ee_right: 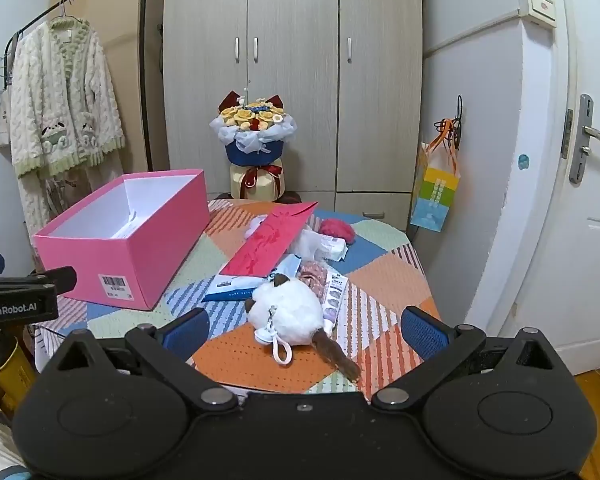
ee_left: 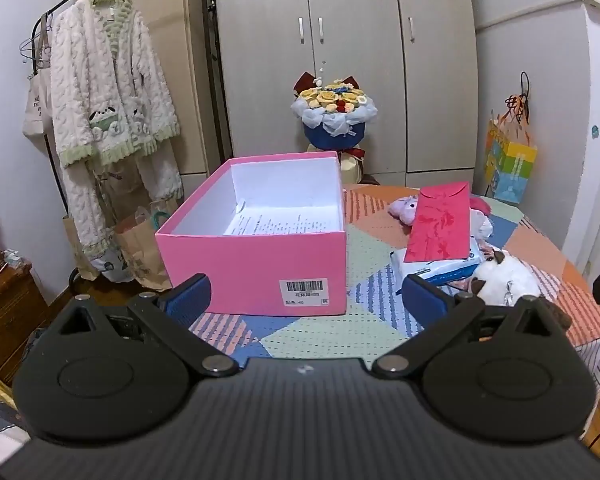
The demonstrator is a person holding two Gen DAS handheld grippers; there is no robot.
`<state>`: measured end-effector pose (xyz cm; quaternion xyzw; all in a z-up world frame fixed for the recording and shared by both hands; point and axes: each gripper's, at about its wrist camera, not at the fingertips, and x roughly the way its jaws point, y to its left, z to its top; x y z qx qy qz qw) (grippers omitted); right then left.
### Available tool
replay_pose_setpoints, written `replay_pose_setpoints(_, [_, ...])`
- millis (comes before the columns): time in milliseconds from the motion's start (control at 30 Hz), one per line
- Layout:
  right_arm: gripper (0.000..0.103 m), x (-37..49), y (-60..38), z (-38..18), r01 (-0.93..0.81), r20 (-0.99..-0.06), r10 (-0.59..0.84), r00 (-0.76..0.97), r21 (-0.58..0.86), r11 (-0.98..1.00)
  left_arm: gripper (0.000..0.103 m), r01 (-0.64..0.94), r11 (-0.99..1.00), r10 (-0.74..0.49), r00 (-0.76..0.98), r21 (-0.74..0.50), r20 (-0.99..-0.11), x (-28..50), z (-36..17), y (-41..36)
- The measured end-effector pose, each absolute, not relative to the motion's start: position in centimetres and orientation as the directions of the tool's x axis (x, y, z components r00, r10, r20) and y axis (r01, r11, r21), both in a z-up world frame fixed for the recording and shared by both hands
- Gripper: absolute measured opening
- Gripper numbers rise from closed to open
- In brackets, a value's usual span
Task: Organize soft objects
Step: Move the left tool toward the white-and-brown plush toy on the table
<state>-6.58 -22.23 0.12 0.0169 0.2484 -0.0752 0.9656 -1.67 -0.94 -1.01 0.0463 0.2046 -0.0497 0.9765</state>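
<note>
One pink box [ee_right: 116, 256] sits open on the table [ee_right: 384, 280]. Beside it lie one white cat plush [ee_right: 288, 308], one red envelope [ee_right: 272, 240] and one red yarn ball [ee_right: 338, 229]. The left gripper [ee_left: 306, 300] and the right gripper [ee_right: 306, 330] are both wide open, holding nothing.

even, soft indoor light; sharp focus, faint shadows; strong fisheye bending at edges.

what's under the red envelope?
The red envelope lies tilted across a white and blue tissue pack, its far end over a pale purple plush. The white wrapped item lies beside it. Whatever else it covers is hidden.
</note>
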Motion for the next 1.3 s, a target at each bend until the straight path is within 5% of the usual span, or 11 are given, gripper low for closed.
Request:
replay_pose_setpoints(833, [0.103, -6.7, -22.7, -1.0, 0.157, -0.486, -0.146, 0.862, -0.019, 0.987, 0.103, 0.186, 0.978, -0.134, 0.909, 0.096, -0.395, -2.1, -2.9, -1.6])
replay_pose_setpoints(1300, [0.103, -8.7, -23.8, -0.8, 0.160, -0.381, -0.119, 0.917, 0.079, 0.984, 0.103, 0.187, 0.981, -0.149, 0.909, 0.060, -0.390, -2.0, -3.5, -1.6])
